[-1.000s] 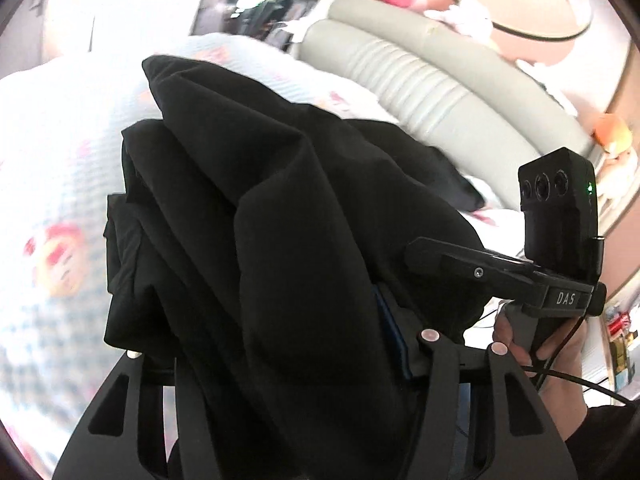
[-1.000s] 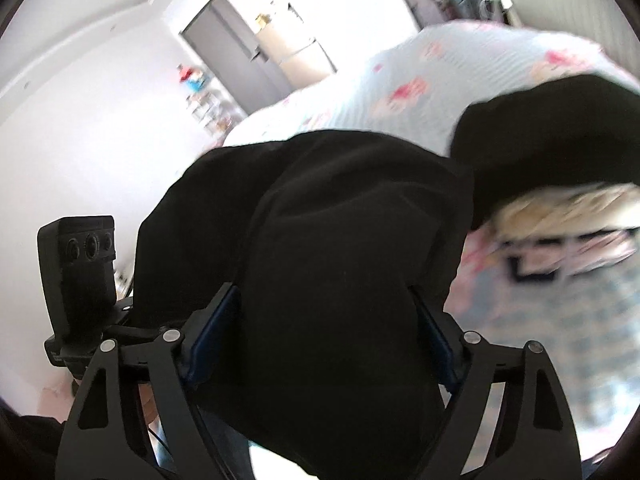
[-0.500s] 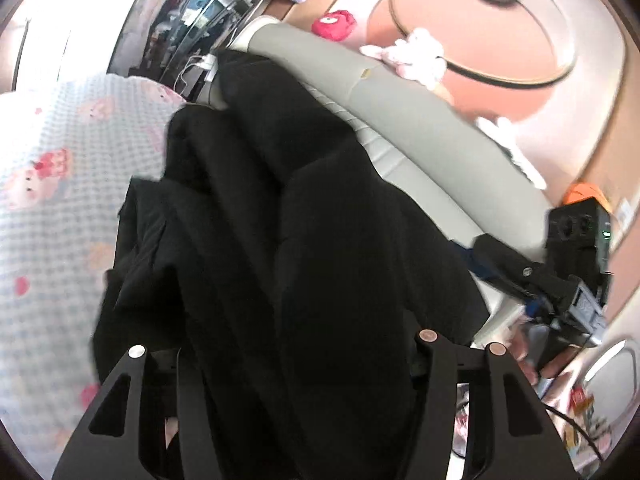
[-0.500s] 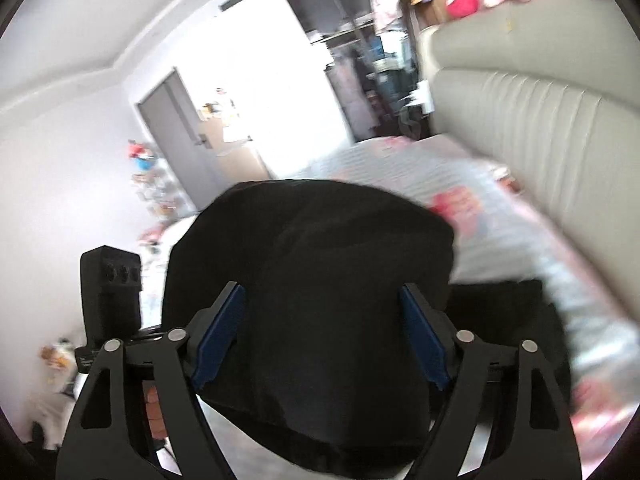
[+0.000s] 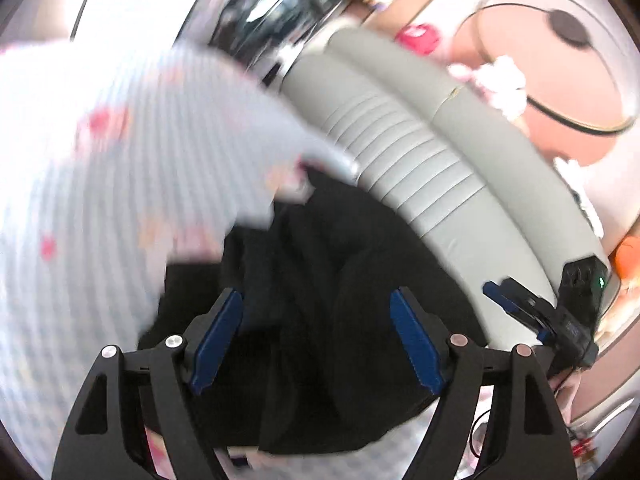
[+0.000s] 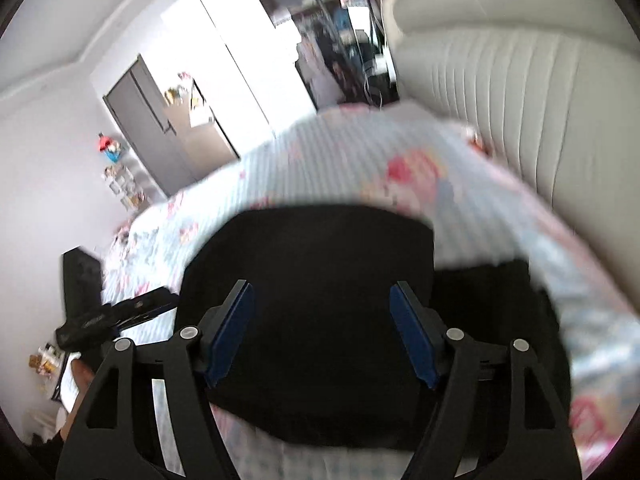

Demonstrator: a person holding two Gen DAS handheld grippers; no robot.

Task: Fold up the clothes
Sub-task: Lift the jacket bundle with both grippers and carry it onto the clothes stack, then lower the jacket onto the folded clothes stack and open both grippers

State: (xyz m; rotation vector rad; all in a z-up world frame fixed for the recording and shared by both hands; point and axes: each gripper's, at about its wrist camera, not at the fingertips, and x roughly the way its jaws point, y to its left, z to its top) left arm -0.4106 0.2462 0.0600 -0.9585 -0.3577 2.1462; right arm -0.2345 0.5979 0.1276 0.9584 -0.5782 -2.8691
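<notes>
The left claw is released and opening, its blue pads standing clear of the black garment that lies bunched beneath and between them. The right claw is also released but closing, pads apart over the same dark cloth. The garment rests on the patterned bed, close to the grey padded headboard.

Black garment, folded into a thick rumpled bundle with deep creases. Lies on the checked, pink-printed bedspread, close beside the grey padded headboard. Edges motion-blurred.
</notes>
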